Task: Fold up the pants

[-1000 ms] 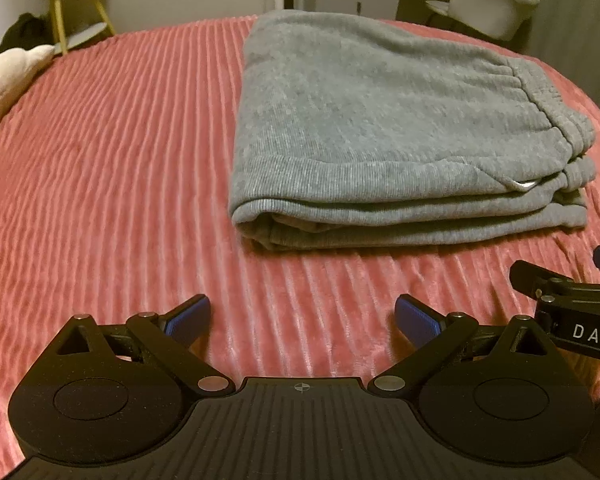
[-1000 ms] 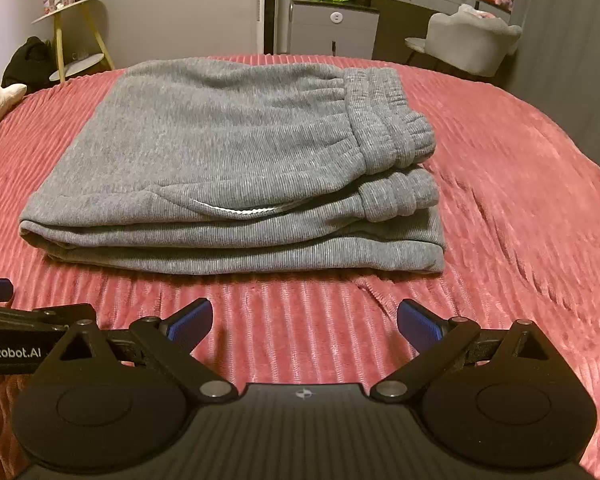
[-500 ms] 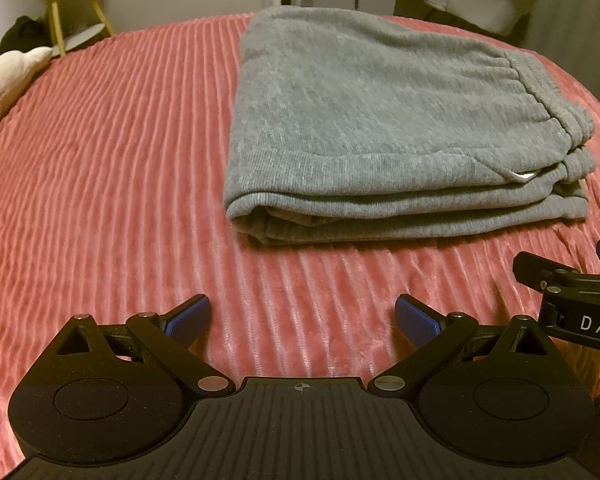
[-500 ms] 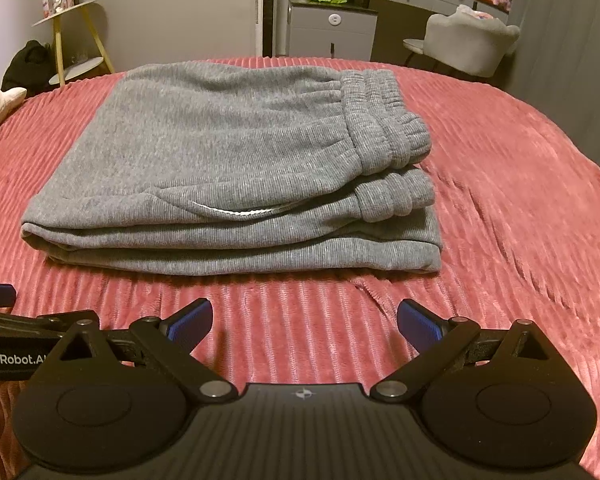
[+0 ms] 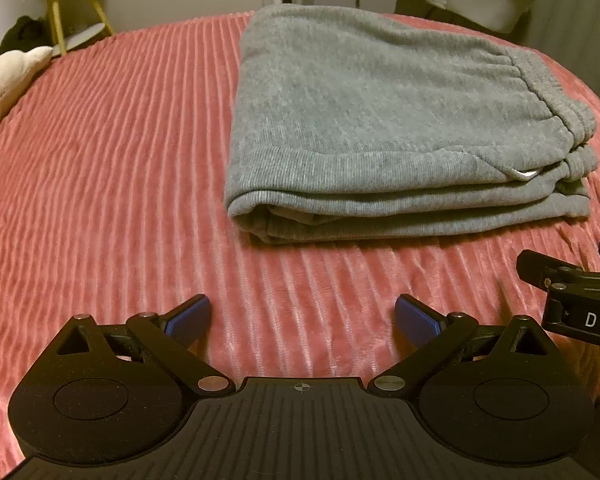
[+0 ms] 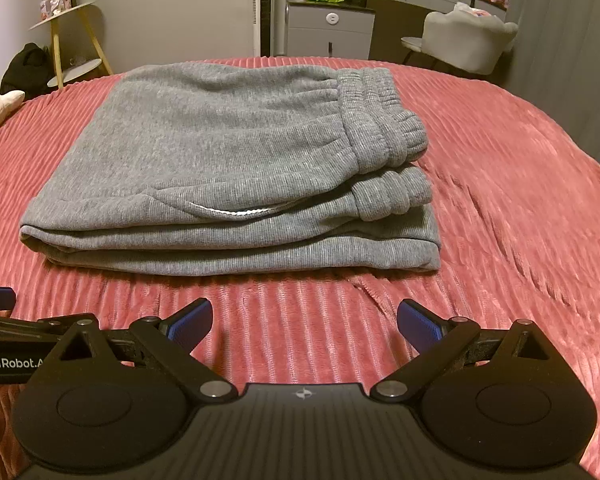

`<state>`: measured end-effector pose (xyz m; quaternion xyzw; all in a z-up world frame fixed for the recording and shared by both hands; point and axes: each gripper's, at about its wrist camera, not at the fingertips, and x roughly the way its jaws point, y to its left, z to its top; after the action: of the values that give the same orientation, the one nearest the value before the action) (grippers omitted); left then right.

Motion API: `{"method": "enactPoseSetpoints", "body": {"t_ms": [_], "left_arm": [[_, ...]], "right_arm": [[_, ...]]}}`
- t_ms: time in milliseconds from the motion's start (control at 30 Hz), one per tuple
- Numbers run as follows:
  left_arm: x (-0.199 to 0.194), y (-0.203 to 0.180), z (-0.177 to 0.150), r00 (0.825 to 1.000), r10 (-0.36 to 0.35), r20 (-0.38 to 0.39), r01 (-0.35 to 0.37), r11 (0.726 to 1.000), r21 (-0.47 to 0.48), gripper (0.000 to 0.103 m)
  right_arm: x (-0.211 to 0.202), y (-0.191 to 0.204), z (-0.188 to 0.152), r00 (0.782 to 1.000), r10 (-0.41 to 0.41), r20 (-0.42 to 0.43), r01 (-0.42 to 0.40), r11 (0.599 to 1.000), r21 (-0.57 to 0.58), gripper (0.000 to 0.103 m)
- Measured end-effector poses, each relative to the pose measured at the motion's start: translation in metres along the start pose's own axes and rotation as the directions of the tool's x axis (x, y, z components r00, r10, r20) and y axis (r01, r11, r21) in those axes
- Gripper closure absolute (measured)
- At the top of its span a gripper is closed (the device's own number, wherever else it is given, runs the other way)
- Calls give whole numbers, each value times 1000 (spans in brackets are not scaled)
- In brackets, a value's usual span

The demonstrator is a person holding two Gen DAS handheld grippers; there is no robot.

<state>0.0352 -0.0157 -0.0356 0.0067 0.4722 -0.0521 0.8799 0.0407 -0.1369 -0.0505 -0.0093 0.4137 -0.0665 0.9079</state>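
Pants (image 6: 236,168) folded, mid-bed, long axis crosswise ahead.
My left tongs (image 5: 302,322) and right tongs (image 6: 304,326) both gape, empty, equally near.

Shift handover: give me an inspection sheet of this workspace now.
Surface: bed under a red ribbed blanket, creased to the right of the pants.
Job's things: grey pants folded into a flat stack, waistband on the right, lying free on the blanket.
Clutter: cream pillow at the left edge of the bed.
Grippers: left gripper and right gripper both open, empty, side by side in front of the pants, not touching them.
Cables: nothing seen.
Surroundings: yellow-legged side table, grey cabinet, pale chair, dark bag on the floor.
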Motion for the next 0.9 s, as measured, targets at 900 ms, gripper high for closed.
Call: {"method": "enactPoseSetpoints", "body": {"t_ms": [900], "left_arm": [[1,1,-1,1000,-2,-8,2,1000,-12,1]], "right_arm": [[-1,0,0,1000,1,6,-1,1000,-3,4]]}}
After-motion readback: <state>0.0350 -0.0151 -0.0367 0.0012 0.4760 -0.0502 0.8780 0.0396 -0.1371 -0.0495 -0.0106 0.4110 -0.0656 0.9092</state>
